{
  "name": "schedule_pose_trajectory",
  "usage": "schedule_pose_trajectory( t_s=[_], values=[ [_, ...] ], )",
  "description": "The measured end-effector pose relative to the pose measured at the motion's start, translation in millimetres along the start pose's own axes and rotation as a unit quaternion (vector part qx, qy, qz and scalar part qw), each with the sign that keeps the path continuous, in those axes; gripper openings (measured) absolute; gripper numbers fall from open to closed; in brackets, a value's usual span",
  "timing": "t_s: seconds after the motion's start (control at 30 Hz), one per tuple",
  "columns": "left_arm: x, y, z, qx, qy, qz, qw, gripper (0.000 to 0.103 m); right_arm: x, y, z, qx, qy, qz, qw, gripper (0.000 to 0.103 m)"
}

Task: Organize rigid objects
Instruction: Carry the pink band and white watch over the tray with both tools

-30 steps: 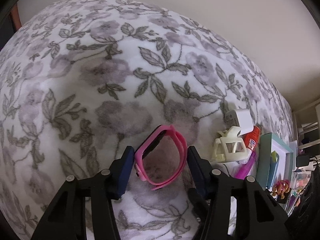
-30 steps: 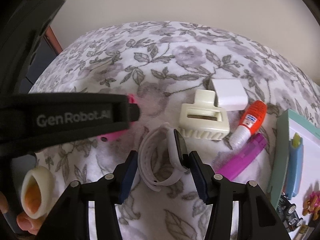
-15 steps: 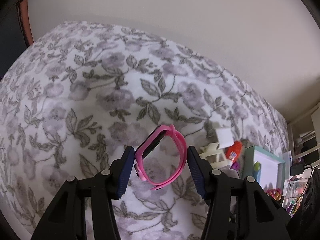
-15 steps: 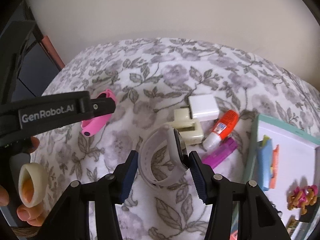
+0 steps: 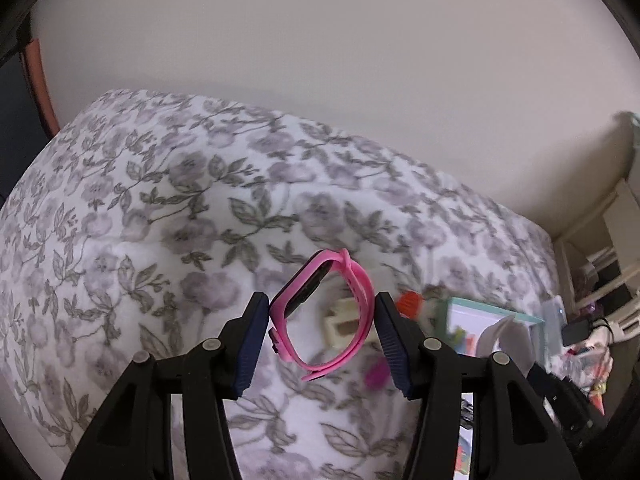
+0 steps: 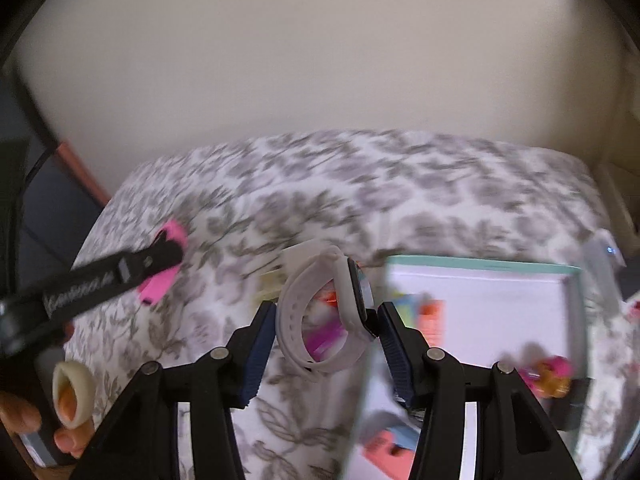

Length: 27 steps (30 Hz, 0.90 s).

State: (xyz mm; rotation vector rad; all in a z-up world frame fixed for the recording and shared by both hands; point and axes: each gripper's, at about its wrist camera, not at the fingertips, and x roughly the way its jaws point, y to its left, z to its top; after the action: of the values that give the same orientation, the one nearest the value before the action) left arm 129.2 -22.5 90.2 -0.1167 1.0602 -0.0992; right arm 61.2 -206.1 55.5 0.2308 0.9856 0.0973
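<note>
My left gripper (image 5: 322, 322) is shut on a pink smartwatch (image 5: 320, 312) and holds it in the air above the floral bedspread (image 5: 160, 220). My right gripper (image 6: 326, 330) is shut on a pale grey smartwatch (image 6: 320, 316), also lifted clear of the bed. In the right wrist view the left gripper (image 6: 160, 264) with the pink watch (image 6: 162, 268) shows at the left. A white tray with a teal rim (image 6: 500, 304) lies to the right of the grey watch. It also shows in the left wrist view (image 5: 492, 316).
A cream hair claw (image 5: 340, 322), an orange-capped tube (image 5: 408, 304) and a purple item (image 5: 376, 374) lie on the bedspread left of the tray. A small pink and orange toy (image 6: 550, 372) sits at the tray's near corner. Shelves with clutter (image 5: 592, 300) stand at the right.
Both grippers have risen and swung right toward the tray, each still holding its watch. The bed objects look smaller and blurred with motion.
</note>
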Motion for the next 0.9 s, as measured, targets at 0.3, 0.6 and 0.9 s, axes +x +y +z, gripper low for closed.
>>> schedule_pose_trajectory(
  t_s=[0.3,0.6,0.9],
  values=[
    [-25.2,-63.7,-9.1,0.031,-0.011,-0.037,0.9988,0.056,-58.0,-63.4,12.9,0.060,-0.038,-0.057,0.996,0.055],
    [-3.0,-133.5,-31.4,0.083,0.011,-0.062,0.9946,0.056,-76.2,-126.4,14.6,0.120,-0.031,-0.098,0.987,0.055],
    [31.7,-166.7,-46.1,0.127,0.036,-0.059,0.9894,0.056,-63.6,-164.4,10.4,0.131,-0.018,-0.133,0.982,0.055]
  ],
)
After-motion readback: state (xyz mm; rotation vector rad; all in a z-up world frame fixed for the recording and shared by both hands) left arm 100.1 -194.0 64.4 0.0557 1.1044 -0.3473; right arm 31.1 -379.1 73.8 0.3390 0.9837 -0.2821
